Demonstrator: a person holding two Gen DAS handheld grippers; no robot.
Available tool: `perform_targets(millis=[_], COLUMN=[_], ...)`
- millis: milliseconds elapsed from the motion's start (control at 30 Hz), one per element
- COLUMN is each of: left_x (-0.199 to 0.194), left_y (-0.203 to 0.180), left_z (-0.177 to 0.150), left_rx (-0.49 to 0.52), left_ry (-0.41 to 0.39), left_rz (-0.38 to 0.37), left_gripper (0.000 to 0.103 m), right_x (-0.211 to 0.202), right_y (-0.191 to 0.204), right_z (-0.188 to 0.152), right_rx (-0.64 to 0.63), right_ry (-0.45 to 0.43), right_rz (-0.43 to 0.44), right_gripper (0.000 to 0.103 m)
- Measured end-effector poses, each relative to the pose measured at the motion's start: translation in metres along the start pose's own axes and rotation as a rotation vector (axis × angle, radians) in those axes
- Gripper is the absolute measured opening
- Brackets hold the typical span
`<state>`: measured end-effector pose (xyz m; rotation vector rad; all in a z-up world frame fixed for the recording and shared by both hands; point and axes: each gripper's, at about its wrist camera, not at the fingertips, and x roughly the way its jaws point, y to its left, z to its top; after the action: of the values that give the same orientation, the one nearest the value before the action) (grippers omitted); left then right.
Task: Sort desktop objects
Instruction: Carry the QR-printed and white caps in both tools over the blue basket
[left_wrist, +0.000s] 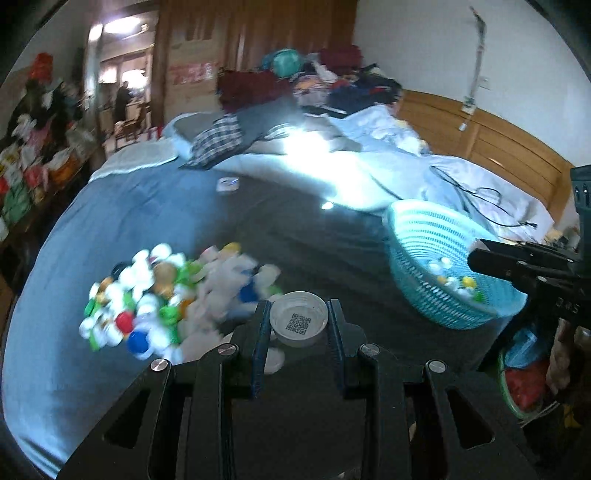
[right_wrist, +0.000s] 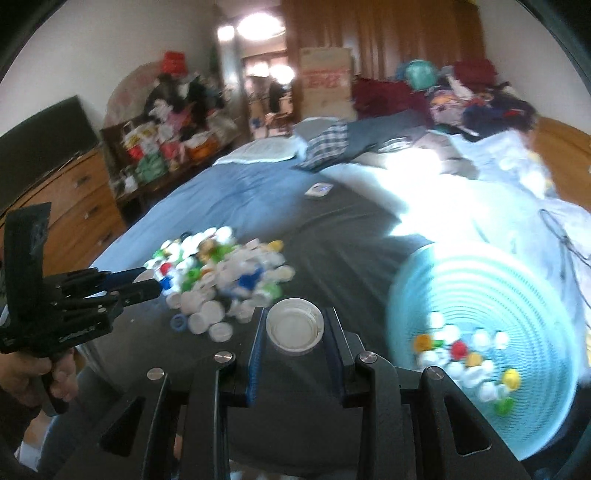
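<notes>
A heap of coloured bottle caps (left_wrist: 162, 295) lies on the dark cloth on the bed; it also shows in the right wrist view (right_wrist: 221, 269). My left gripper (left_wrist: 298, 314) is shut on a white cap with a QR code inside (left_wrist: 298, 323), held just right of the heap. My right gripper (right_wrist: 294, 321) is shut on a plain white cap (right_wrist: 294, 328), held between the heap and the turquoise basket (right_wrist: 480, 280). The basket (left_wrist: 417, 236) holds several caps. Each gripper shows in the other's view: the right one (left_wrist: 476, 260), the left one (right_wrist: 157, 286).
The bed carries a blue sheet (left_wrist: 110, 221), white bedding (left_wrist: 388, 173) with a black cable (left_wrist: 476, 199), and piled clothes (left_wrist: 314, 81) at the far end. A small white box (left_wrist: 227, 184) lies beyond the heap. A wooden dresser (right_wrist: 74, 206) stands left of the bed.
</notes>
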<state>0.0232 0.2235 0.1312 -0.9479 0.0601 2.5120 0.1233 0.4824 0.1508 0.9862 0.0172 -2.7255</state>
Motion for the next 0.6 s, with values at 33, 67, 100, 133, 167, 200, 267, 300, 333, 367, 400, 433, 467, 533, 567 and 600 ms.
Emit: perform_targets(millis=[33, 67, 100, 133, 167, 200, 267, 300, 333, 367, 400, 433, 467, 533, 567, 600], left_x=[0.002, 0.004, 0.005, 0.007, 0.009, 0.012, 0.017, 0.018, 0.022, 0.026, 0.029, 0.033, 0.037, 0.043, 0.047, 0.051], left_y=[-0.008, -0.015, -0.022, -0.029, -0.039, -0.048, -0.065, -0.072, -0.08, -0.089, -0.097, -0.105, -0.114, -0.129, -0.138, -0.145], left_z=[0.005, 0.011, 0.016, 0.021, 0.026, 0.032, 0.043, 0.048, 0.053, 0.06, 0.065, 0.071, 0.078, 0.088, 0.093, 0.098], left_rx=[0.011, 0.021, 0.028, 0.036, 0.049, 0.064, 0.089, 0.1, 0.111, 0.121, 0.126, 0.128, 0.136, 0.153, 0.161, 0.165], left_ry=[0.001, 0.001, 0.001, -0.001, -0.004, -0.006, -0.009, -0.011, -0.013, -0.015, -0.016, -0.017, -0.018, -0.022, -0.02, -0.016], left_rz=[-0.007, -0.019, -0.032, -0.041, -0.052, -0.062, -0.078, -0.088, -0.098, -0.108, -0.119, -0.132, -0.142, -0.157, -0.169, -0.178], left_gripper=[0.025, 0.025, 0.025, 0.025, 0.025, 0.025, 0.025, 0.025, 0.025, 0.025, 0.025, 0.025, 0.025, 0.025, 0.025, 0.025], right_x=[-0.005, -0.009, -0.012, -0.016, -0.019, -0.021, -0.028, -0.029, -0.032, -0.035, -0.039, -0.042, -0.045, -0.05, -0.052, -0.054], right_y=[-0.009, -0.017, -0.022, -0.03, -0.037, -0.042, -0.057, -0.062, -0.068, -0.074, -0.081, -0.087, -0.093, -0.103, -0.11, -0.114], right_z=[0.001, 0.002, 0.003, 0.004, 0.004, 0.005, 0.007, 0.009, 0.009, 0.01, 0.012, 0.012, 0.013, 0.013, 0.014, 0.014], right_rx=[0.015, 0.025, 0.029, 0.034, 0.039, 0.044, 0.057, 0.061, 0.066, 0.07, 0.075, 0.082, 0.088, 0.1, 0.106, 0.109], right_ry=[-0.008, -0.014, -0.018, -0.024, -0.026, -0.028, -0.037, -0.041, -0.045, -0.05, -0.055, -0.06, -0.065, -0.07, -0.073, -0.073], right_rz=[-0.013, -0.022, -0.029, -0.041, -0.052, -0.057, -0.075, -0.081, -0.087, -0.095, -0.105, -0.112, -0.12, -0.134, -0.144, -0.15], right_gripper=[0.032, 0.032, 0.032, 0.032, 0.032, 0.032, 0.032, 0.032, 0.032, 0.032, 0.032, 0.032, 0.032, 0.032, 0.032, 0.032])
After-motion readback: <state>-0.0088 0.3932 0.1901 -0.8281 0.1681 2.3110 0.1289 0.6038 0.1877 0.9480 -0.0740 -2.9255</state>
